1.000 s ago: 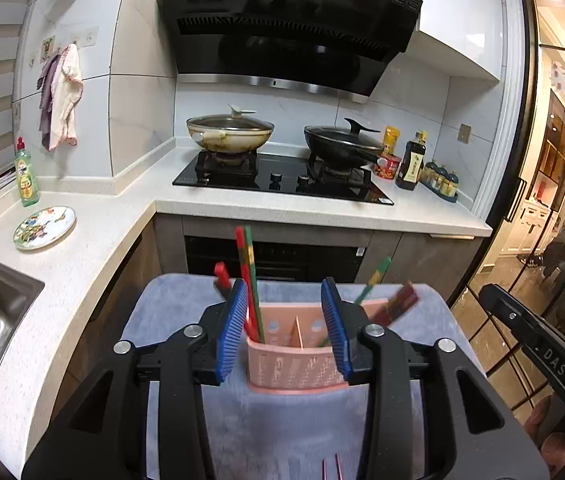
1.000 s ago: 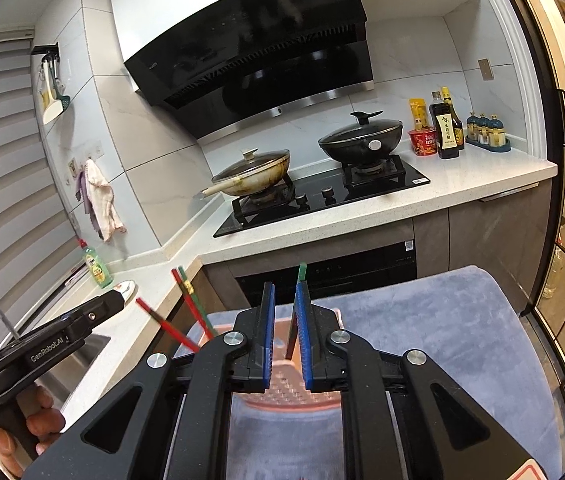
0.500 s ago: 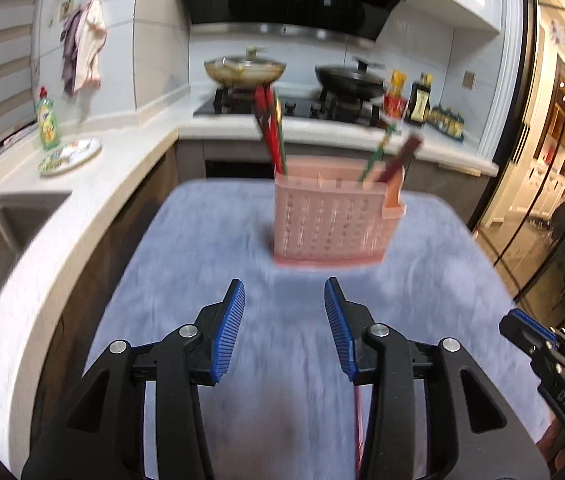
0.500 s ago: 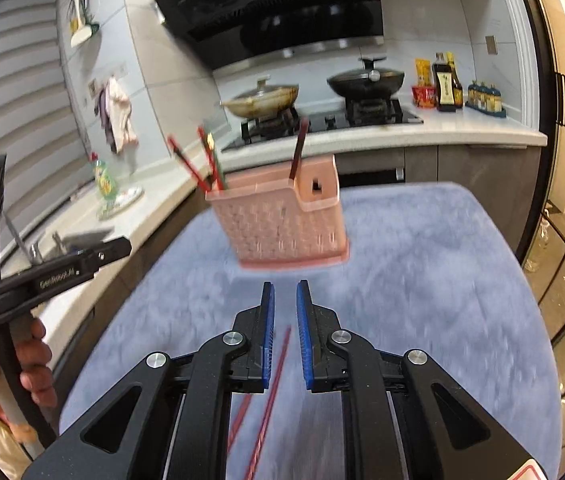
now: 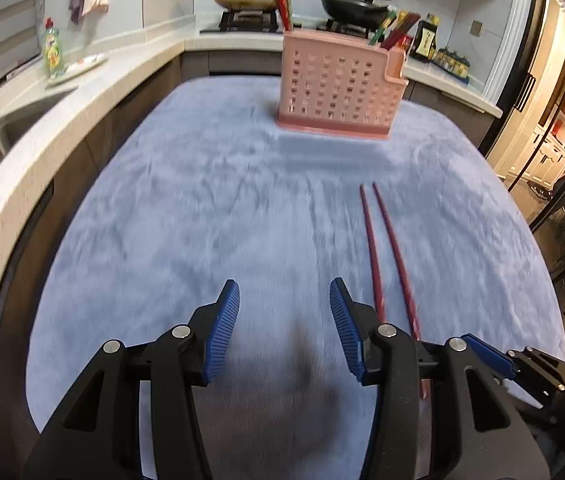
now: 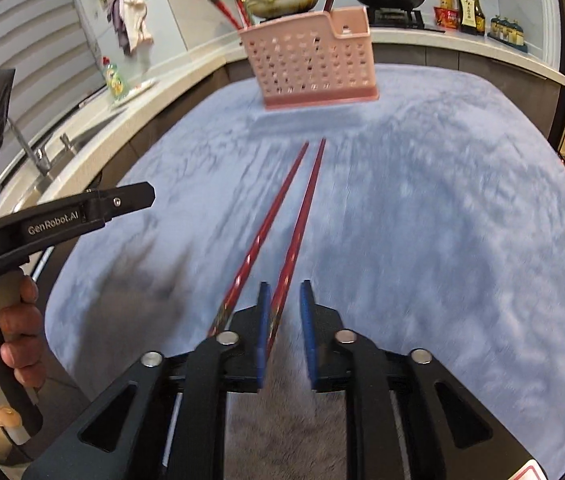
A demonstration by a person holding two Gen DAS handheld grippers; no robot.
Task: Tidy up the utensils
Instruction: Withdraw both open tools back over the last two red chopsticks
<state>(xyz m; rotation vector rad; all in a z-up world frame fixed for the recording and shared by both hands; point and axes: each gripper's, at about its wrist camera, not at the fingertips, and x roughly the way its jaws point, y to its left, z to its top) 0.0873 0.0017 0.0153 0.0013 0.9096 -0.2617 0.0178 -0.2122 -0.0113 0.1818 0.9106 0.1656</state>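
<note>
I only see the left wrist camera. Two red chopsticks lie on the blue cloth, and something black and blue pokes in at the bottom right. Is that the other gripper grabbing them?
Observer: It is grabbing nothing yet. The right gripper is open, and one chopstick runs between its fingers.
Operator: Where's the other one?
Observer: The second chopstick lies just to the left of those fingers, outside the gap.
Operator: Who's holding my gripper?
Observer: A person's hand is wrapped around the handle of the left gripper.
</note>
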